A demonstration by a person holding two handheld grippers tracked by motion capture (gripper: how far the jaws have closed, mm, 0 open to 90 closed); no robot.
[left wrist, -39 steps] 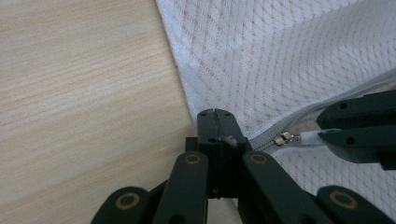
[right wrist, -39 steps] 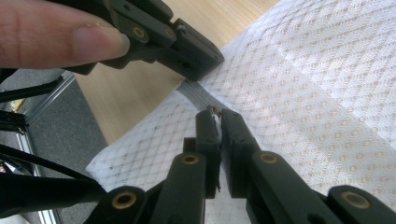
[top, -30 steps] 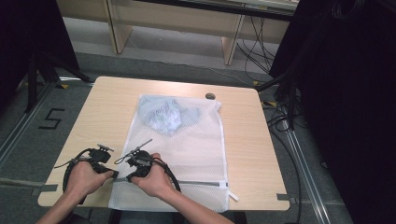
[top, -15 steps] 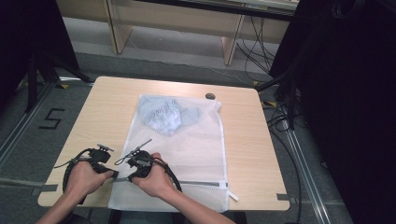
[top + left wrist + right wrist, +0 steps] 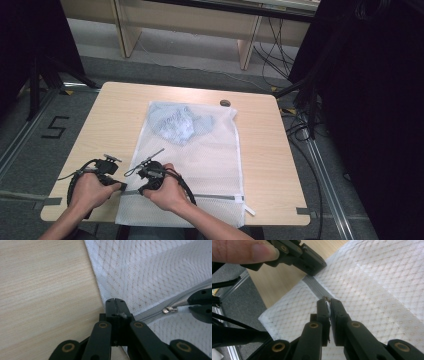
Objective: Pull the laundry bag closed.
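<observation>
1. At the left of the high view, the person's left hand [image 5: 89, 190] holds the left gripper [image 5: 118, 186] low on the wooden table [image 5: 115, 115], near its front edge, with its tip at the left edge of the white mesh laundry bag [image 5: 210, 165].
2. In the left gripper view, the left gripper [image 5: 115, 305] has its jaws pressed together on the end of the grey zipper [image 5: 150, 313], right where the bag's edge meets the bare wood.
3. Just to the right, the right hand [image 5: 167, 192] holds the right gripper [image 5: 145, 187] over the same zipper line, close beside the left gripper.
4. In the right gripper view, the right gripper [image 5: 329, 305] is clenched on the white zipper pull [image 5: 328, 307], which shows as a thin sliver between the jaws; the metal slider [image 5: 168, 310] sits at their tip.
5. The bag lies flat on the middle of the table, its near end hanging slightly past the front edge, and the zipper [image 5: 215, 196] runs across it toward the right.
6. Inside the bag, at its far end, lies a crumpled pale blue garment [image 5: 175, 122].
7. Beyond the bag's far right corner, a small dark round object [image 5: 225, 103] lies on the table.
</observation>
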